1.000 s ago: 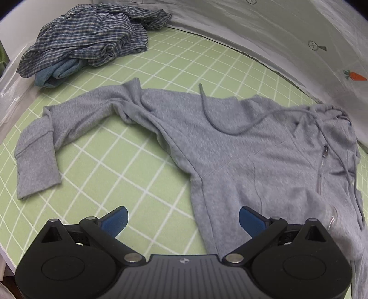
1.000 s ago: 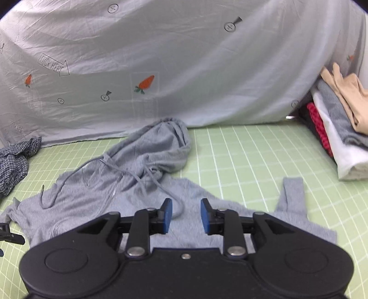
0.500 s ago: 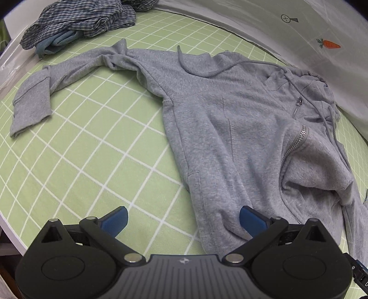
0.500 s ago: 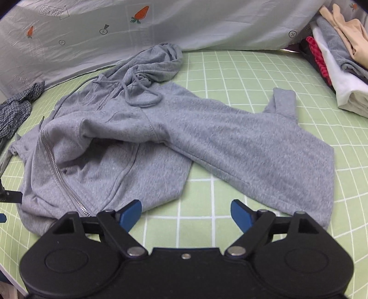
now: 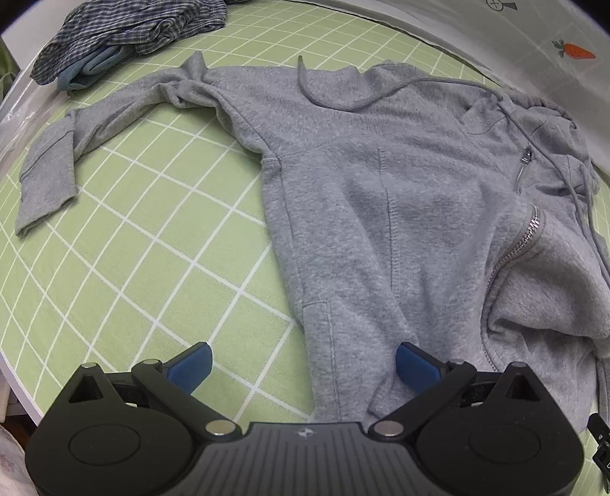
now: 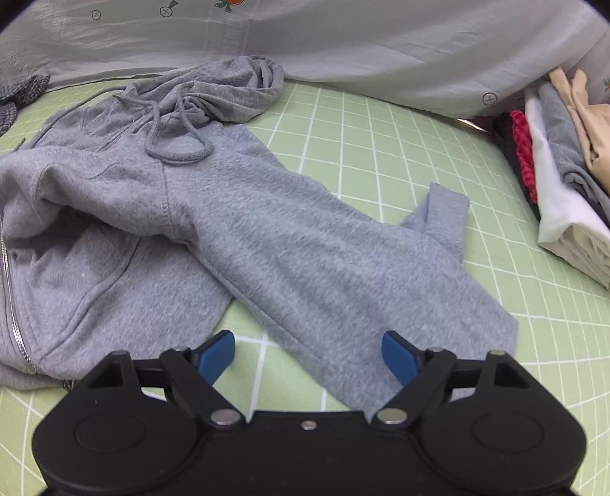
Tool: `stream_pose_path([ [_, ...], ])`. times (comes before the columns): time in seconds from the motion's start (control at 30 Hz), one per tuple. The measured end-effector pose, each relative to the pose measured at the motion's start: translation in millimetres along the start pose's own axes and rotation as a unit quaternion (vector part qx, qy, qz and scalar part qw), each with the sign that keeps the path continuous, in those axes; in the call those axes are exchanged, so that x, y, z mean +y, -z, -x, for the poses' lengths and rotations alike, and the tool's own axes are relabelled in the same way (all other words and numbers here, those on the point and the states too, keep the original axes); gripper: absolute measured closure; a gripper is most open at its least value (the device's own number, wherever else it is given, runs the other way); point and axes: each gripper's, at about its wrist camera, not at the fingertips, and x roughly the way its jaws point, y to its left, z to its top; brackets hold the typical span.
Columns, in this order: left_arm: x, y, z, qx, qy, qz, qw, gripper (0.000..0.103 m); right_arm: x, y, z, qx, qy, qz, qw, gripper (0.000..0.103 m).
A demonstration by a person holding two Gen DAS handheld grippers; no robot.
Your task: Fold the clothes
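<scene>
My left gripper [image 5: 303, 364] is spread wide above the hem of the grey zip hoodie [image 5: 381, 198] on the green grid mat [image 5: 133, 248]. My right gripper [image 6: 309, 353], likewise spread, apparently hovers over its sleeve [image 6: 343, 267].

No legible text (sheet [image 6: 381, 49] print too blurred).

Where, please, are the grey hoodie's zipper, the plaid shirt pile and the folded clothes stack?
zipper [image 5: 528, 236], left wrist view, on the metal teeth along the hoodie's front edge.
plaid shirt pile [image 5: 133, 28], left wrist view, on the crumpled checked cloth.
folded clothes stack [image 6: 564, 213], right wrist view, on the white garment's side.
</scene>
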Motion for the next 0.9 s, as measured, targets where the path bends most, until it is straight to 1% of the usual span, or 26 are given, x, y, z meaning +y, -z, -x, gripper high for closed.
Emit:
stream_pose_path([
  [0.07,-4,-4,-4,0.004,-0.006,-0.004,1.0,0.002,-7,-8,-2,-0.006,-0.012,-0.003,1.0,0.053],
  [0.1,-5,-6,-6,0.005,-0.008,-0.004,0.9999,0.001,-10,-14,-3,-0.007,-0.009,0.001,1.0,0.098],
  [0.27,-10,-11,-11,0.009,-0.018,-0.008,0.9998,0.0,-27,-80,13,-0.088,0.038,0.016,0.995,0.099],
  [0.33,-10,-12,-13,0.011,-0.017,-0.004,0.9998,0.0,-23,-113,25,-0.154,0.052,0.036,0.986,0.098],
  [0.37,-10,-13,-14,0.013,-0.016,-0.001,0.9998,0.0,-18,-130,31,-0.196,0.053,0.049,0.978,0.098],
  [0.4,-10,-13,-15,0.014,-0.014,0.001,0.9998,0.0,-10,-139,32,-0.228,0.058,0.062,0.97,0.096],
  [0.43,-8,-13,-15,0.015,-0.013,0.006,0.9998,0.0,-3,-147,33,-0.255,0.063,0.075,0.962,0.089],
  [0.47,-6,-12,-15,0.016,-0.01,0.01,0.9998,0.0,7,-150,24,-0.257,0.073,0.092,0.959,0.084],
  [0.5,-4,-12,-16,0.017,-0.008,0.015,0.9997,0.0,15,-152,15,-0.254,0.081,0.106,0.958,0.076],
  [0.53,-2,-12,-16,0.018,-0.005,0.02,0.9996,0.0,17,-151,0,-0.216,0.075,0.106,0.968,0.076],
  [0.6,1,-11,-15,0.018,-0.001,0.025,0.9995,0.0,20,-147,-29,-0.142,0.062,0.098,0.983,0.077],
  [0.63,2,-11,-15,0.018,0.001,0.028,0.9995,0.0,13,-141,-32,-0.122,0.041,0.057,0.99,0.075],
  [0.67,3,-10,-15,0.017,0.002,0.029,0.9994,0.0,7,-133,-31,-0.11,0.018,0.018,0.994,0.073],
  [0.7,3,-11,-15,0.017,0.001,0.028,0.9995,0.0,4,-124,-29,-0.101,-0.002,-0.002,0.995,0.064],
  [0.73,2,-11,-16,0.016,-0.001,0.026,0.9995,0.0,1,-115,-26,-0.092,-0.022,-0.022,0.995,0.06],
  [0.8,0,-13,-17,0.017,-0.005,0.018,0.9997,0.0,-3,-97,-22,-0.073,-0.061,-0.06,0.994,0.059],
  [0.9,-2,-16,-17,0.018,-0.006,0.011,0.9998,0.0,8,-78,-18,-0.055,-0.097,-0.049,0.993,0.059],
])
